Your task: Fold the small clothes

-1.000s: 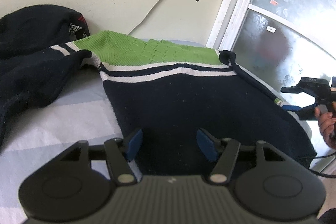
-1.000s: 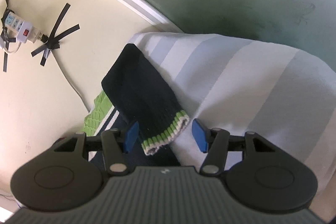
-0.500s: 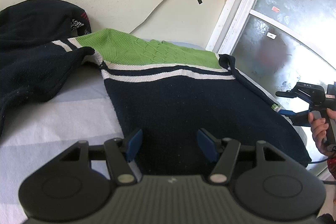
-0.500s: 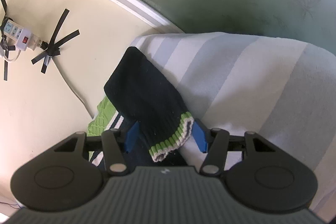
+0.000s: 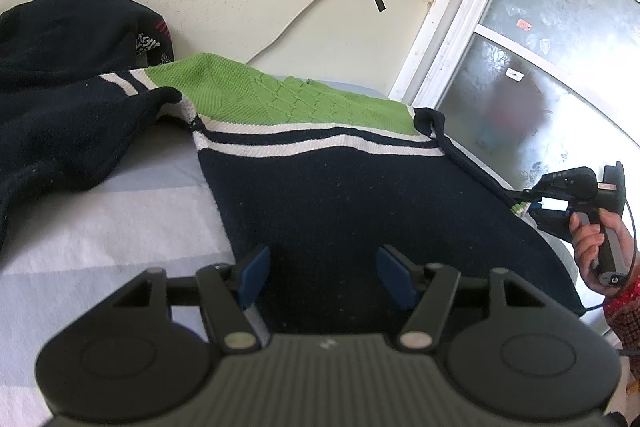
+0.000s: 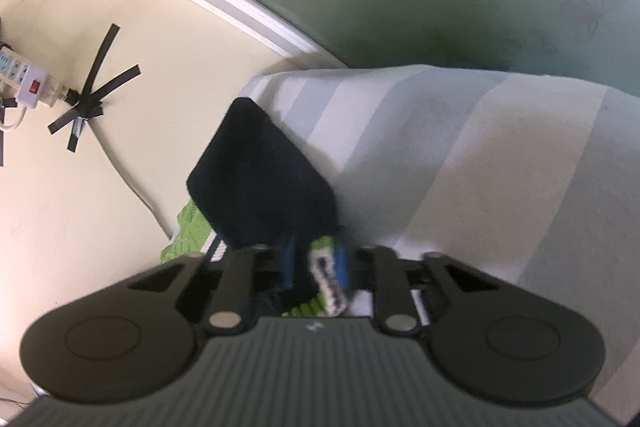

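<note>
The right gripper [image 6: 316, 263] has just closed on the sweater's [image 5: 360, 195] striped cuff [image 6: 326, 279], ready to fold the sleeve [image 6: 264, 179]; left gripper [image 5: 324, 275] hovers wide open, empty.

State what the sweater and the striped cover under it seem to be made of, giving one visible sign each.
Sweater: knitted yarn, probably wool or acrylic; the green yoke shows raised stitch patterns and the surface is matte.
Striped cover: soft woven cloth, possibly cotton; matte and slightly fuzzy.

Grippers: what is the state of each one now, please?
Left gripper: open, holding nothing.
Right gripper: closed on the sweater sleeve cuff.
</note>
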